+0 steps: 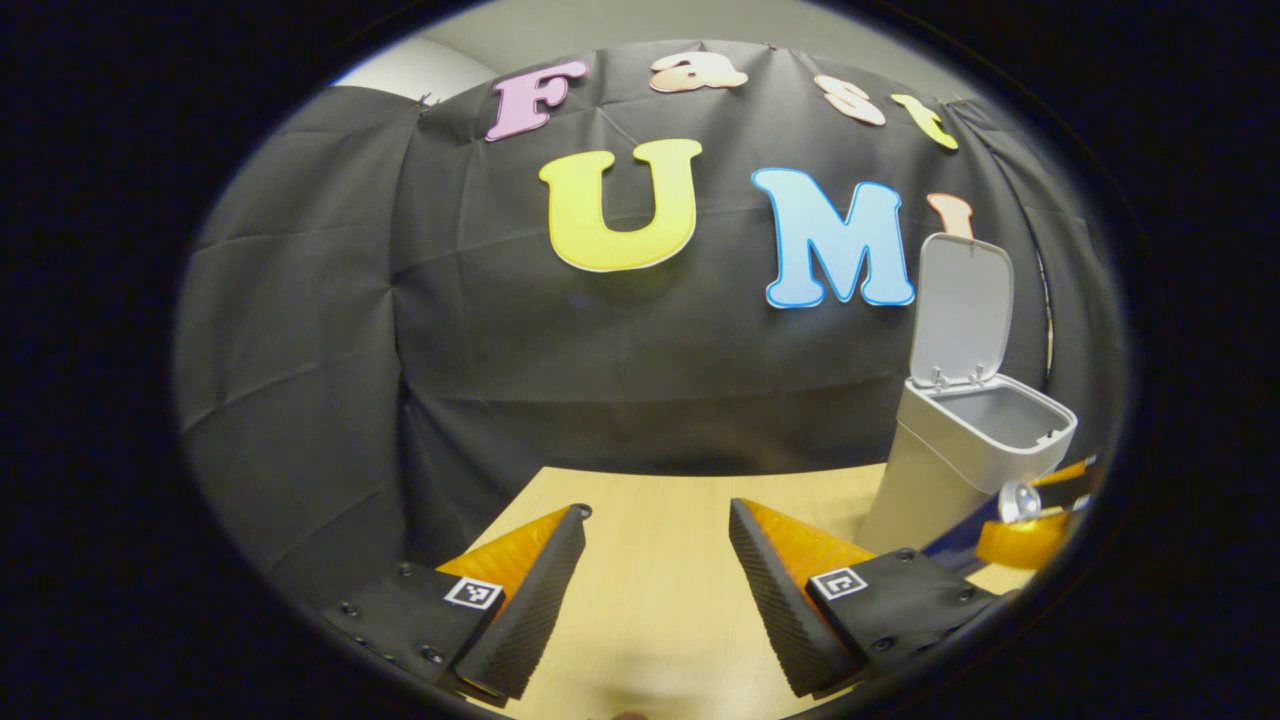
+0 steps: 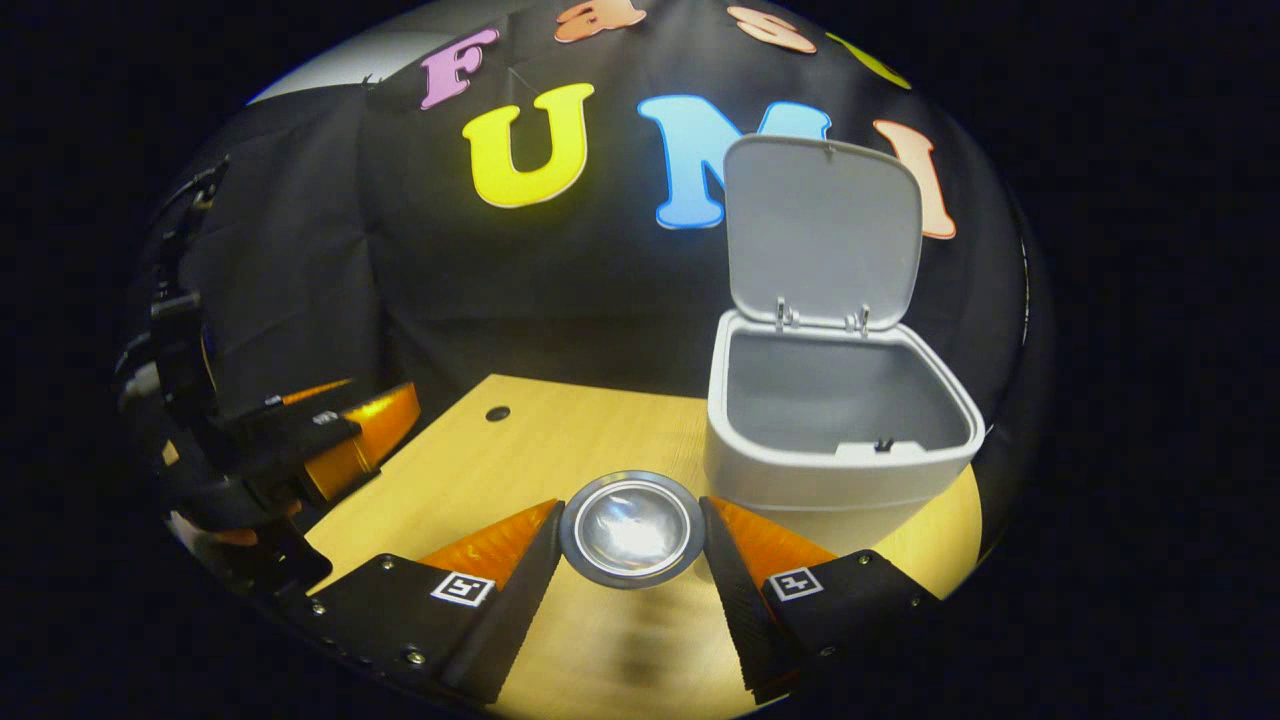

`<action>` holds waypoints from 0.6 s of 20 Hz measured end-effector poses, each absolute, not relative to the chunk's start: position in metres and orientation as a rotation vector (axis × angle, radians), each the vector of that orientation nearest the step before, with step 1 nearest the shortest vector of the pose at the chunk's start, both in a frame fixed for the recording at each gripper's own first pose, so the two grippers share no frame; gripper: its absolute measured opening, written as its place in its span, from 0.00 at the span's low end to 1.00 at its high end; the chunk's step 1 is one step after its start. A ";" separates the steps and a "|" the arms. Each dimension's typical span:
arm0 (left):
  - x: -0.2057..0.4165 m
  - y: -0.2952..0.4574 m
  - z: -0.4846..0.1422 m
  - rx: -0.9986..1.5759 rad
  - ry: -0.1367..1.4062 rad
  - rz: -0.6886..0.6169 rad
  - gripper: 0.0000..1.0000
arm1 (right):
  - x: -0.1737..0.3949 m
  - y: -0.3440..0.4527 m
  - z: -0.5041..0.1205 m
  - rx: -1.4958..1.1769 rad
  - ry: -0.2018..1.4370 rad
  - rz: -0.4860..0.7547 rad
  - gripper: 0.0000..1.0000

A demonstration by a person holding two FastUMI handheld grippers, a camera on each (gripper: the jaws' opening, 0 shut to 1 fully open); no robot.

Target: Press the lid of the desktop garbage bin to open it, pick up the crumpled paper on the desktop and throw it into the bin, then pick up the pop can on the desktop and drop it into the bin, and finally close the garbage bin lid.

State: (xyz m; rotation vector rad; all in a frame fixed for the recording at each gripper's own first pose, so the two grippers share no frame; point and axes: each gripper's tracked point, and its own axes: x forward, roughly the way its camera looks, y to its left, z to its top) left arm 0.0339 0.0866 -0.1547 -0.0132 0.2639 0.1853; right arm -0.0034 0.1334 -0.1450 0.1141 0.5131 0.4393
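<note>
One garbage bin (image 2: 840, 450) stands on the wooden counter (image 2: 470, 470), its single lid (image 2: 822, 232) swung up and standing nearly upright on two hinges at the back rim, so the grey inside is open to view; I cannot see the bottom of it. One pop can (image 2: 631, 529) is in sight: in the right gripper view it sits at the lower centre of the frame, end-on, its round shiny end facing the camera, held between the two fingers of the right gripper (image 2: 631, 560), which press against it from either side. The can is just in front of the bin's near wall, below the rim. In the left gripper view the same bin (image 1: 962, 445) appears at the right of the frame with its lid (image 1: 962, 308) raised, and the can (image 1: 1018, 500) shows at the lower right edge, gripped by the right gripper (image 1: 1030, 520) right beside the bin's wall. The left gripper (image 1: 655, 560) has its two fingers spread wide apart at the bottom of its own view, with nothing between them but bare counter (image 1: 660, 520). In the right gripper view that left gripper (image 2: 340, 440) sits at the left edge of the frame, over the counter's left corner, well apart from the bin. One small dark hole (image 2: 497, 412) marks the counter near its far left corner.
</note>
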 end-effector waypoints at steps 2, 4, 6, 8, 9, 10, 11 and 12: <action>0.033 0.088 -0.156 -0.014 0.266 0.187 1.00 | 0.004 0.130 -0.118 0.129 0.455 0.428 0.84; 0.033 0.088 -0.157 -0.018 0.270 0.188 0.98 | 0.016 0.121 -0.095 0.130 0.394 0.403 0.84; 0.030 0.088 -0.160 -0.025 0.277 0.190 1.00 | 0.025 0.119 -0.075 0.158 0.348 0.403 0.84; 0.028 0.089 -0.162 -0.033 0.284 0.192 0.96 | 0.032 0.112 -0.062 0.177 0.316 0.379 0.84; 0.027 0.089 -0.164 -0.036 0.287 0.194 0.97 | 0.036 0.106 -0.056 0.182 0.300 0.368 0.84; 0.027 0.090 -0.166 -0.039 0.290 0.195 0.97 | 0.038 0.101 -0.052 0.186 0.286 0.351 0.84; 0.026 0.091 -0.166 -0.040 0.293 0.196 0.96 | 0.042 0.095 -0.049 0.187 0.275 0.334 0.84; 0.025 0.092 -0.166 -0.040 0.296 0.198 1.00 | 0.045 0.088 -0.047 0.187 0.269 0.315 0.84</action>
